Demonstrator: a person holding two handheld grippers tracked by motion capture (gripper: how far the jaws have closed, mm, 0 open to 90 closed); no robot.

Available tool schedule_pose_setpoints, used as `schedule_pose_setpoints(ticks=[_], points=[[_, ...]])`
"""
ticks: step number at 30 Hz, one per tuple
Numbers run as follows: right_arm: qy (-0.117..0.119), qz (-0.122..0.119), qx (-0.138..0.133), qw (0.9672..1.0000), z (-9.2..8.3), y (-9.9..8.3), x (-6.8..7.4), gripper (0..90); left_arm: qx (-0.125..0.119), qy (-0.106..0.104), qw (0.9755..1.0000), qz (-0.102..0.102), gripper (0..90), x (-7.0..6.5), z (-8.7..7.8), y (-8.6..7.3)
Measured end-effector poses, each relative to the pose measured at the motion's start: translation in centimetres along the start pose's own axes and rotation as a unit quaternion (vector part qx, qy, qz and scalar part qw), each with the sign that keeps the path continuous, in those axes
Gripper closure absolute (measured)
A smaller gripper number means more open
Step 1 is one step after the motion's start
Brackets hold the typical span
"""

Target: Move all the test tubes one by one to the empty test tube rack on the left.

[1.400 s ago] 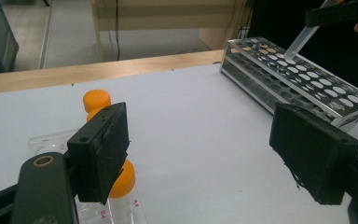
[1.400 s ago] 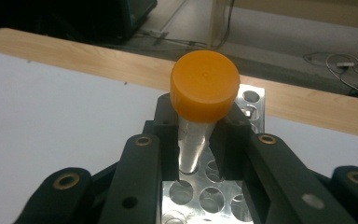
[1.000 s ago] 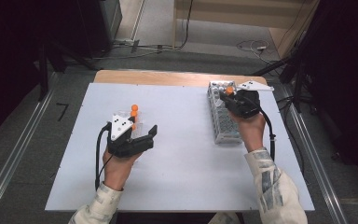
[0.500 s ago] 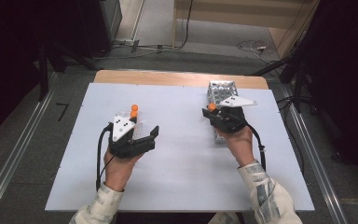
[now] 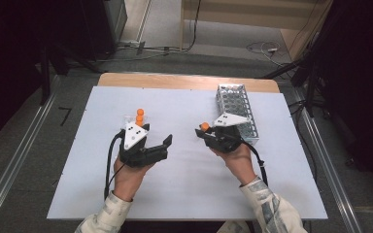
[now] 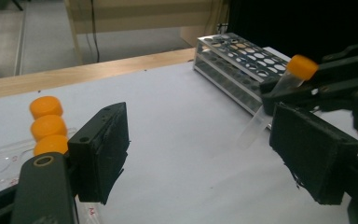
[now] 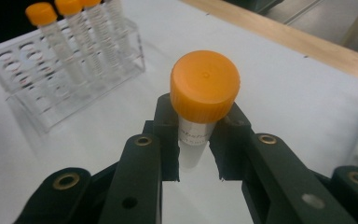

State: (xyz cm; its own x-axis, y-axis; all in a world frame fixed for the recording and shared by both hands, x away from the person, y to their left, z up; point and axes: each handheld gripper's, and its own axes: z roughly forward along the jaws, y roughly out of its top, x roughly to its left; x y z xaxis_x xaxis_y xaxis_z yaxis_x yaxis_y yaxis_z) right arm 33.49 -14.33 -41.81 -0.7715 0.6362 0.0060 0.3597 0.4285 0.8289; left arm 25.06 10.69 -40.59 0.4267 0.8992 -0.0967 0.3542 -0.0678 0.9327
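My right gripper (image 5: pixel 205 132) is shut on a clear tube with an orange cap (image 5: pixel 204 126), held a little above the white table top, left of a metal tube rack (image 5: pixel 235 109). In the right gripper view the jaws (image 7: pixel 198 140) clamp the tube (image 7: pixel 196 133) just under its cap. My left gripper (image 5: pixel 156 138) stands open and holds nothing, right next to a clear plastic rack (image 5: pixel 128 120) with three orange-capped tubes (image 5: pixel 139 116). From the left gripper view the open jaws (image 6: pixel 200 154) frame the held tube (image 6: pixel 279 88), which is tilted.
The white sheet (image 5: pixel 184 189) covers the table, with a wooden strip (image 5: pixel 184 81) along its far edge. The metal rack (image 6: pixel 242 60) has several vacant holes. The clear rack (image 7: pixel 65 79) stands farther off, at the upper left of the right gripper view.
My right gripper has come away from the metal rack, moving left and toward the person with the tube in its jaws. The left gripper has stayed put.
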Motion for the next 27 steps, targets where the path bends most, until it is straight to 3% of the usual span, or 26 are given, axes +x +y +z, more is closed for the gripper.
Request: schedule_pose_setpoints(ticks=[5, 14, 22, 27], points=[[0.017, -0.021, 0.012, 0.9996, 1.0, -0.2, 1.6, 71.8, 0.0, -0.012, 0.9999, 0.009, 20.1, -0.8, 0.0, 0.0], [0.042, -0.036, 0.026, 0.9981, 2.4, -0.6, 3.6, 71.8, 0.008, -0.029, 0.9992, 0.024, 22.5, -2.1, 0.7, -0.5], [0.062, -0.048, 0.025, 0.9966, 2.7, -0.5, 5.2, 71.7, 0.013, -0.031, 0.999, 0.03, 25.9, -2.6, 1.1, -1.0], [0.068, -0.056, 0.026, 0.9958, 2.9, -0.5, 5.8, 71.7, 0.018, -0.036, 0.9984, 0.04, 34.6, -2.9, 1.5, -1.3]])
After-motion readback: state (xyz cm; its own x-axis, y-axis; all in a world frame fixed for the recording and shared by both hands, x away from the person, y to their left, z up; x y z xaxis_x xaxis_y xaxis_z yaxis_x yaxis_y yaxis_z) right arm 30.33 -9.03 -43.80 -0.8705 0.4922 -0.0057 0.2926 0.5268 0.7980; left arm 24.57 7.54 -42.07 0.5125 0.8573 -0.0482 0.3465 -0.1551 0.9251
